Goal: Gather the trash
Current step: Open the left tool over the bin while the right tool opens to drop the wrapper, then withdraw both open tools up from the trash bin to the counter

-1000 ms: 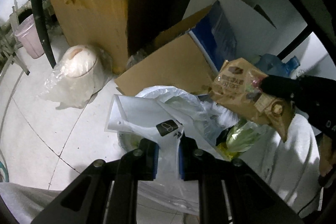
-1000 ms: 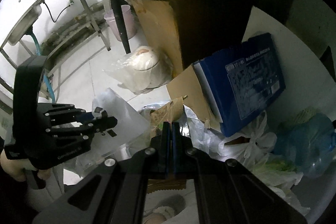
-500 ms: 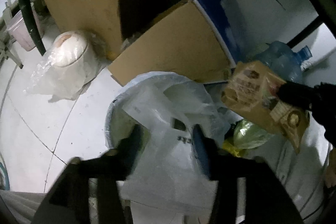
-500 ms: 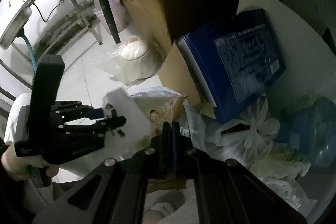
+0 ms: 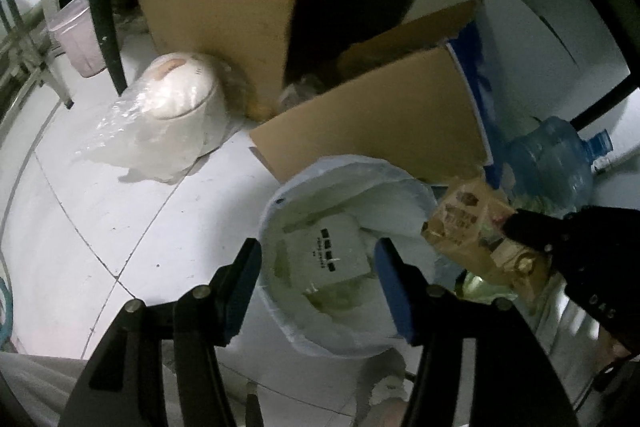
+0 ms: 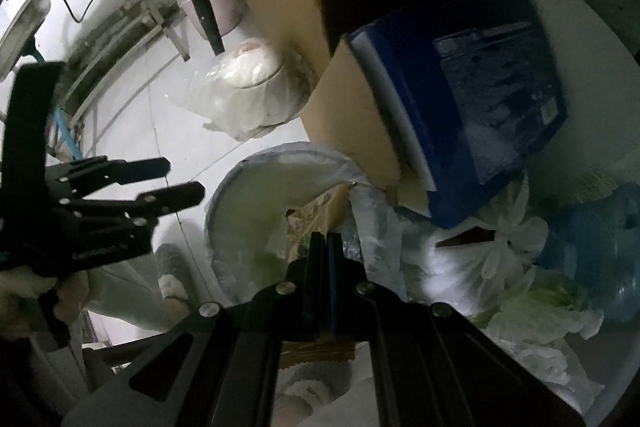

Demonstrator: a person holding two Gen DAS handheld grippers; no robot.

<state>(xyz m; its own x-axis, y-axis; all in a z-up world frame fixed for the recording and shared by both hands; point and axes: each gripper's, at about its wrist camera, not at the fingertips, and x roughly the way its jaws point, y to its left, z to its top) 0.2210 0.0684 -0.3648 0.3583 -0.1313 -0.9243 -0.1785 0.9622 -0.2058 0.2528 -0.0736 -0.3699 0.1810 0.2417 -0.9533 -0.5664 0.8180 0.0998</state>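
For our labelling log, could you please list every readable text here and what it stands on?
"045", last digit unsure: on the right hand-held gripper's body.
Brown snack packet: print blurred.
White packet in the bin: print blurred.
Blue box: print too small.

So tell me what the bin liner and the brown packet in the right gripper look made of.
Bin liner: thin translucent white plastic film, by its soft wrinkles and draping over the rim. Brown packet: kraft-look paper or laminated film, matte and printed, creased stiffly; which one is unclear.
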